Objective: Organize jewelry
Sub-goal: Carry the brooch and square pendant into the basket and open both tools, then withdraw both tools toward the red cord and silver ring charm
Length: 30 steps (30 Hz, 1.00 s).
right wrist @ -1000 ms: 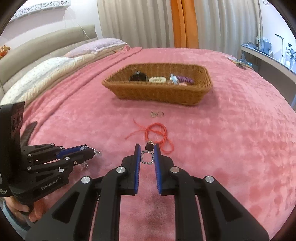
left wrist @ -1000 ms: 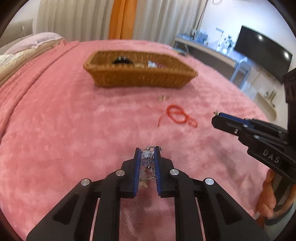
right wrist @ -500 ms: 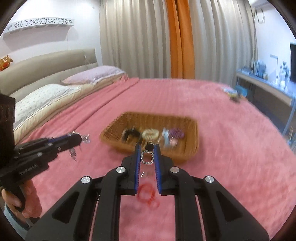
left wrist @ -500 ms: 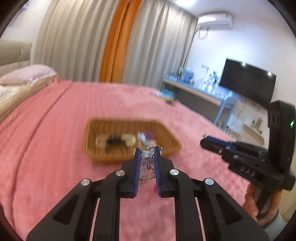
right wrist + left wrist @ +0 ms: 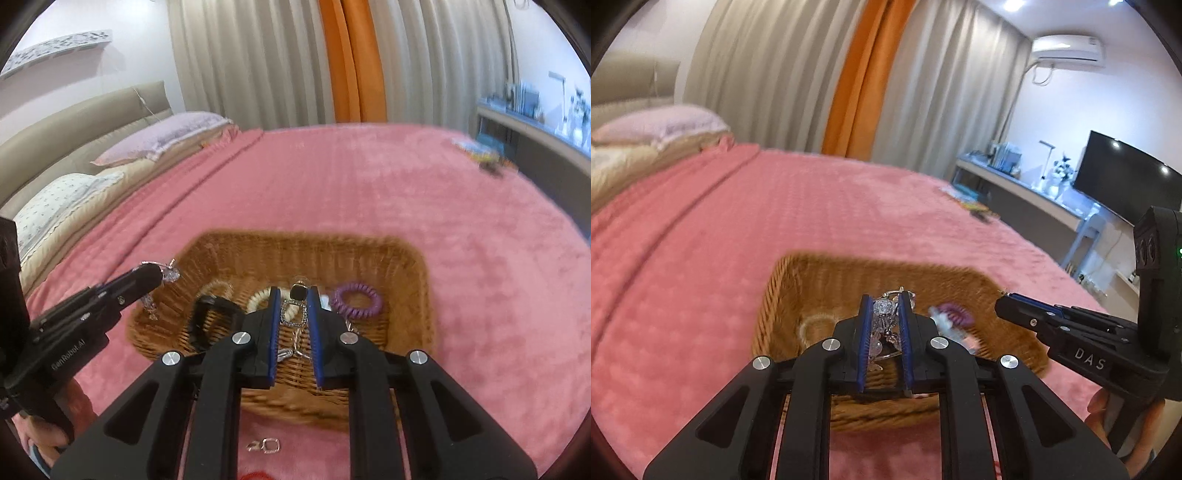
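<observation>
A second ago both pieces were being lifted off the pink bedspread (image 5: 461, 229); now they are held above the wicker basket (image 5: 413, 258). On the left, a clear crystal piece (image 5: 882, 314) is clamped in the left gripper (image 5: 883, 325), over the basket's left half. On the right, a square-framed earring (image 5: 294, 310) is pinched in the right gripper (image 5: 292, 317), over the middle, near a purple coil band (image 5: 356, 299). Release is judged next. A small clasp (image 5: 265, 446) and a red cord (image 5: 255, 475) are left on the bedspread.
</observation>
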Motion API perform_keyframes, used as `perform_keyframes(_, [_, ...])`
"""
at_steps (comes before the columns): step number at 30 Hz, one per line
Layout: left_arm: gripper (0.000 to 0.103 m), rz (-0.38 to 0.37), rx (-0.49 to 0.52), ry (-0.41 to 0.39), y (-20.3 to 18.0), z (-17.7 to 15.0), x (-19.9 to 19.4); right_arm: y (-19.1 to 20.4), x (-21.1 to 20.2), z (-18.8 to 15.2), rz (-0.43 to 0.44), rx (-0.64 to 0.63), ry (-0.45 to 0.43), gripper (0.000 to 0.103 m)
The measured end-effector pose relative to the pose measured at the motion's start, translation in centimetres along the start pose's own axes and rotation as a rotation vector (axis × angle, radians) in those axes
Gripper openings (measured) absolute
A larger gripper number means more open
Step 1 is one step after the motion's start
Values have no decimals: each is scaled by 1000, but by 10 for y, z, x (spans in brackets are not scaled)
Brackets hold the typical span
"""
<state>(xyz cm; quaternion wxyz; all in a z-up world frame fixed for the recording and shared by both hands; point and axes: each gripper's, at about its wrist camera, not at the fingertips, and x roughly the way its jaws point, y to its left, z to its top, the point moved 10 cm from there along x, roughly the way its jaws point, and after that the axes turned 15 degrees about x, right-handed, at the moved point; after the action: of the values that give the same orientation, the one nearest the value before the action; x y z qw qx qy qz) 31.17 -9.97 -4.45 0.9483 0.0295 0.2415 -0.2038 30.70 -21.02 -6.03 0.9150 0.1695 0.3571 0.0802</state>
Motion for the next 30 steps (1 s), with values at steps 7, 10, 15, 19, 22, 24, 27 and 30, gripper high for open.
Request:
perform_keyframes(7, [13,-4,5,49,4,-17,21,-18,37,-26,-15,35,117,13])
perform_keyframes(10, [13,-7,8,55,3,-18,21,-21,37,-29,-8,47,124,13])
perform_keyframes(15, [36,-10,-15,14,6,-13,4,-24,25,-25,15,78,97,26])
perform_keyframes(19, [38,-23,-27,-18,2,-8,-11,-25,12,-19,22,78,69,26])
perform_keyframes(22, [38,-30,-30,-34,-3,-7,-26,-23,-7,-20,35,93,52,26])
perform_keyframes(24, [41,-35,-32,-46,-9,-7,-39,-21,-22,-24,42,92,42,26])
perform_keyframes(27, [43,-52,-41,-57,-18,-12,-60,-15,-49,-36,60,75,28,26])
perform_keyframes(30, [43,-64,-44,-50,-29,-22,-77,-11,-71,-56,54,44,21,26])
